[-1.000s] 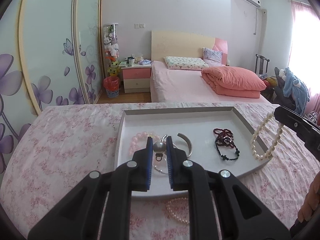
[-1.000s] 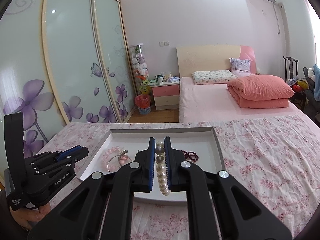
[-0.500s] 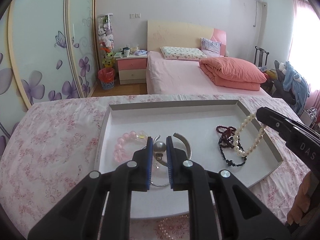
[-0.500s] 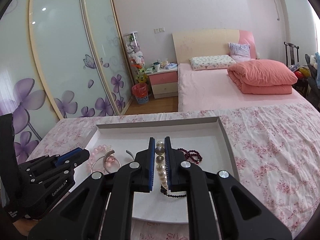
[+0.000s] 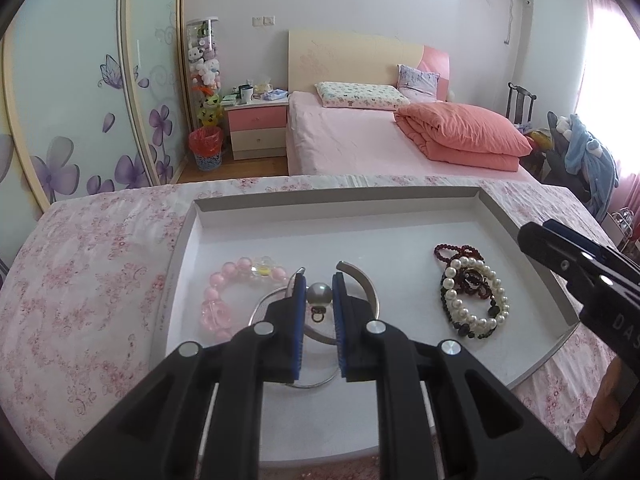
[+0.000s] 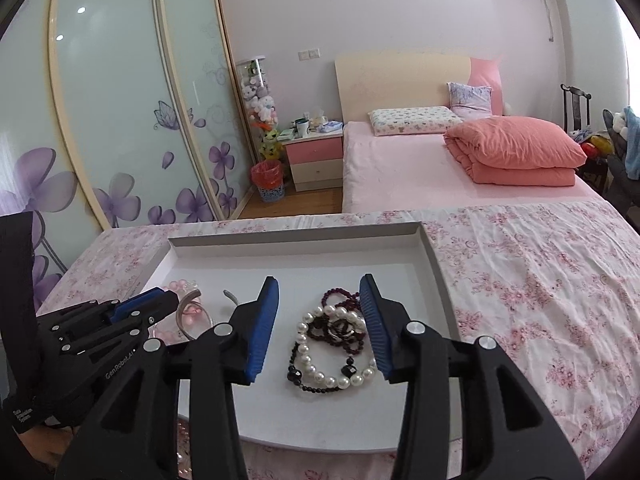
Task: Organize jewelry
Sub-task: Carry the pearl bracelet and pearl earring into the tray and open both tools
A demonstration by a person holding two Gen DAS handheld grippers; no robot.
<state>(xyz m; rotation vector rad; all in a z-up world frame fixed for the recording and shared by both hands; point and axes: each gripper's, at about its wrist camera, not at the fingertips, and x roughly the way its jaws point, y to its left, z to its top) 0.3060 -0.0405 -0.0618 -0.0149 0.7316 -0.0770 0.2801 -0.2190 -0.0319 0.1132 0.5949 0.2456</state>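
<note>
A shallow white tray [image 6: 434, 264] sits on a pink floral cloth [image 6: 540, 300]. At its 3 o'clock side, a white pearl strand [image 6: 320, 376] lies coiled over dark red beads [image 6: 340, 296], free between the right gripper [image 6: 320, 320]'s opening jaws. The left gripper [image 5: 319, 300], marked "GenRobot.AI", clamps a grey pearl [image 5: 319, 294]. The tray's 12 o'clock half is bare.

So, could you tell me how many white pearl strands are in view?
2. One strand lies in the tray on the dark beads, between the right gripper's opening jaws; one on the cloth by the tray's near edge, mostly hidden.
</note>
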